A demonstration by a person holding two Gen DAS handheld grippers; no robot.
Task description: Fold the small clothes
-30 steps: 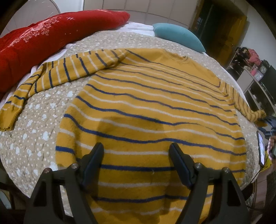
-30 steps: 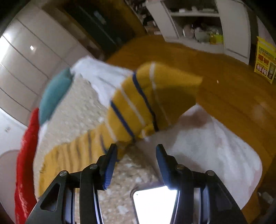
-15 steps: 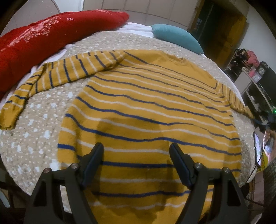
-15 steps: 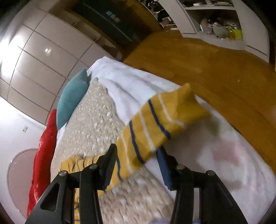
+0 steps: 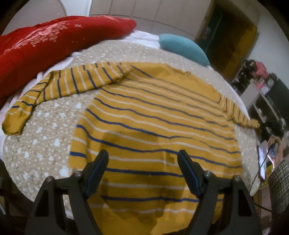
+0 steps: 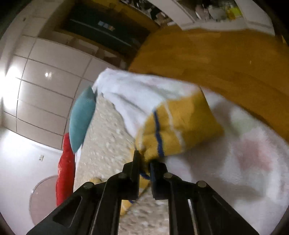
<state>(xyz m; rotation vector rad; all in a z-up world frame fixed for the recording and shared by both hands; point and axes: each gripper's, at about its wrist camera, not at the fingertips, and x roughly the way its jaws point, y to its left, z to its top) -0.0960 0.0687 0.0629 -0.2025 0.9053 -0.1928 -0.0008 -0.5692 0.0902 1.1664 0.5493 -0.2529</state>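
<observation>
We're in a home bedroom here: a bed (image 5: 47,144) under a beige dotted quilt, a red padded quilt (image 5: 45,47) bunched along its far side and a teal pillow (image 5: 184,47) at the head. Pale panelled wardrobe doors (image 6: 45,86) line the wall, there's a warm wooden floor (image 6: 216,59), and cluttered white shelves (image 6: 213,14) stand across the room.

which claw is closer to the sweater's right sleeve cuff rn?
Right. The right claw is clamped on the sleeve cuff, having just closed on it. The left claw hangs open above the sweater hem, well away from that cuff.
</observation>
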